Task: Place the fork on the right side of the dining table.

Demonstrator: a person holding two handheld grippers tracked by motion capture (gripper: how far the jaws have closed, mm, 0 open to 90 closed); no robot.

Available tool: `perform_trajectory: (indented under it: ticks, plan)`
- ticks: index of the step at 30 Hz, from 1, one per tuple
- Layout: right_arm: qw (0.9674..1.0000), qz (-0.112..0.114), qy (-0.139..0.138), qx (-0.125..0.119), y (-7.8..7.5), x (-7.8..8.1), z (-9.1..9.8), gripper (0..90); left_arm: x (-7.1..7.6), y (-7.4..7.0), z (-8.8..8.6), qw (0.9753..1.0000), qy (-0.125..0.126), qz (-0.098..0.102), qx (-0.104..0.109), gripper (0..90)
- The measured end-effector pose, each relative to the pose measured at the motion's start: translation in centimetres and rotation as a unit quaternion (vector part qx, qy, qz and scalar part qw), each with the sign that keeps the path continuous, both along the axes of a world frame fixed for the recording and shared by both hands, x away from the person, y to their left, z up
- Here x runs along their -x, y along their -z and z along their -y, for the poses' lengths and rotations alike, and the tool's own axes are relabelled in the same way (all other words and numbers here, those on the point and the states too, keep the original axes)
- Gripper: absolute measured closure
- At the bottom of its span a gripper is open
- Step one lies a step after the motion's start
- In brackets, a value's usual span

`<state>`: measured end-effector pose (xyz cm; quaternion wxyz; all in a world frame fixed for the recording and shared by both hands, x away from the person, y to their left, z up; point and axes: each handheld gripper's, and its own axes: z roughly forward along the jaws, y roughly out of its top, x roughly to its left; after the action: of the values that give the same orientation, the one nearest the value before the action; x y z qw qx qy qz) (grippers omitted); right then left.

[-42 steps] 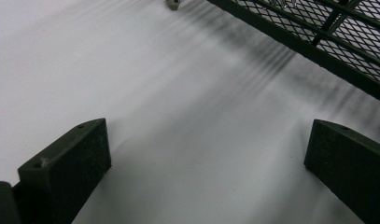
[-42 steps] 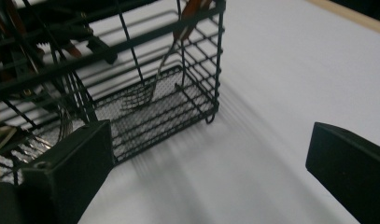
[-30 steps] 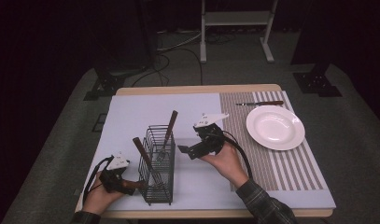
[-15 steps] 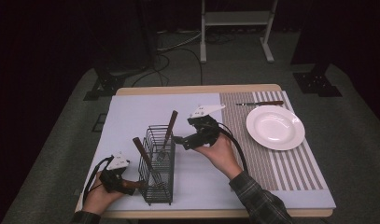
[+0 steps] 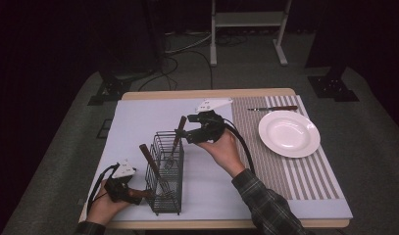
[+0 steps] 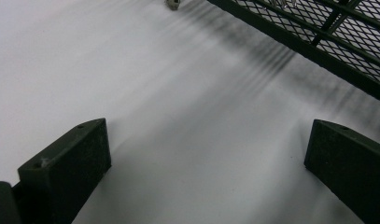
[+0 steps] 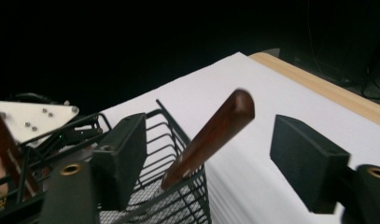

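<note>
Over the wire caddy [image 5: 166, 169], right claw [image 7: 208, 158] closing around a wooden handle [image 7: 211, 135], pads apart

No readable text, label, brand, number or sign is showing on anything here.
</note>
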<state>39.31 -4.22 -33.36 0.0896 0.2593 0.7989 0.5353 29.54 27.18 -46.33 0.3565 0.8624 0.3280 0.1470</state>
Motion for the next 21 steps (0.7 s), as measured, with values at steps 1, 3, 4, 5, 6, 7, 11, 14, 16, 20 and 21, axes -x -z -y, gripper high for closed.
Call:
perform_trajectory:
  ticks: [1,3,4,5,6,7,11,14,16,20,21]
  plan:
    - [1.0,0.0,0.0,0.0,0.0,0.0,0.0,27.9,0.0,0.0,0.0,1.0,0.0,0.0,0.0,0.0]
    - [1.0,0.002,0.002,-0.006,0.0,-0.4,-0.1,31.9,0.0,0.0,0.0,1.0,0.0,0.0,0.0,0.0]
    - [0.9999,0.003,0.005,-0.008,0.0,-0.5,-0.2,32.6,0.0,0.0,0.0,1.0,0.0,0.0,0.0,0.0]
    - [0.9999,0.004,0.006,-0.01,-0.1,-0.5,-0.2,34.0,0.0,0.0,0.0,1.0,0.0,0.0,0.0,0.0]
    - [0.9999,0.005,0.007,-0.011,-0.1,-0.6,-0.2,36.4,0.0,0.0,0.0,1.0,0.0,0.0,0.0,0.0]
    - [0.9999,0.005,0.009,-0.014,-0.1,-0.7,-0.2,38.5,0.0,0.0,0.0,1.0,0.002,0.0,-0.003,0.0]
    - [0.9997,0.006,0.006,-0.024,-0.2,-0.9,-0.3,45.1,0.0,0.0,0.0,1.0,0.001,-0.001,-0.002,0.0]
    - [0.9997,0.001,0.002,-0.025,-0.2,-1.1,-0.6,53.4,0.0,0.0,0.0,1.0,0.001,-0.001,-0.001,0.0]
    - [0.9997,-0.002,0.0,-0.023,-0.2,-1.1,-0.8,58.0,0.0,0.0,0.0,1.0,0.001,0.0,-0.001,0.0]
    - [0.9997,-0.002,0.003,-0.025,-0.1,-1.1,-0.6,65.6,0.0,0.0,0.0,1.0,0.001,0.0,-0.001,0.0]
    - [0.9996,-0.004,0.002,-0.026,-0.1,-1.1,-0.5,66.9,0.0,0.0,0.0,1.0,0.001,0.0,-0.001,0.0]
